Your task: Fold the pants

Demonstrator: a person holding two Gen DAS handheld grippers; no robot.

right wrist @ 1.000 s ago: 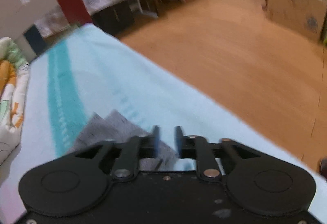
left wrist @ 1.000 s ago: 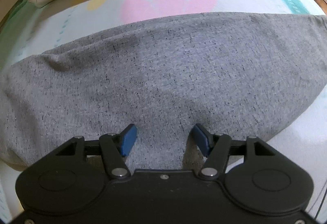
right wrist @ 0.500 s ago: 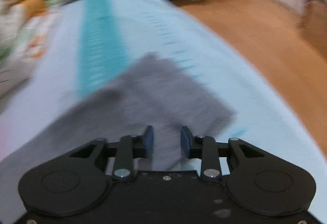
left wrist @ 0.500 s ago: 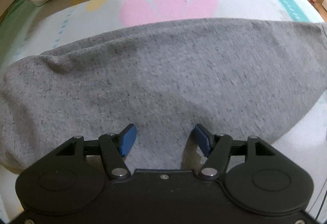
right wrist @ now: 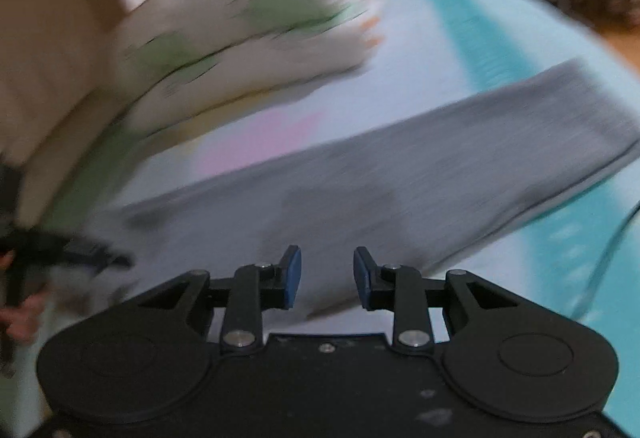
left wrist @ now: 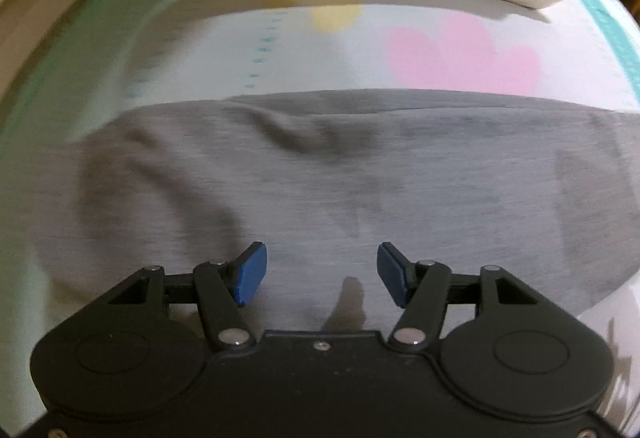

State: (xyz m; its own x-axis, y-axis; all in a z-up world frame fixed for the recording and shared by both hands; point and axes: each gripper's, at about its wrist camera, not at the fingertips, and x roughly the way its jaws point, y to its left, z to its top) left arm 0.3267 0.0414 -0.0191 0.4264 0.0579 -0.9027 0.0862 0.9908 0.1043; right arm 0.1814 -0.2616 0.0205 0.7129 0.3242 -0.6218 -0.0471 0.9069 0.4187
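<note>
Below both grippers, grey pants point(left wrist: 320, 178) flat on bedsheet point(left wrist: 280, 50); left gripper point(left wrist: 319, 270) wide apart, empty; right gripper point(right wrist: 327, 276) just widened, nothing clamped.

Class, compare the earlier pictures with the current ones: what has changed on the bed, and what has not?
The right tongs swung from the floor side toward the pillows, jaws just opening, gripping nothing. The left tongs drew back, open and empty. The grey pants lie flat on the sheet as before.

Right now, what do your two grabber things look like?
Both look alike. The left gripper and right gripper are flat black plastic with two round bumps, silver screws and black link arms. Each finger ends in a blue pad.
</note>
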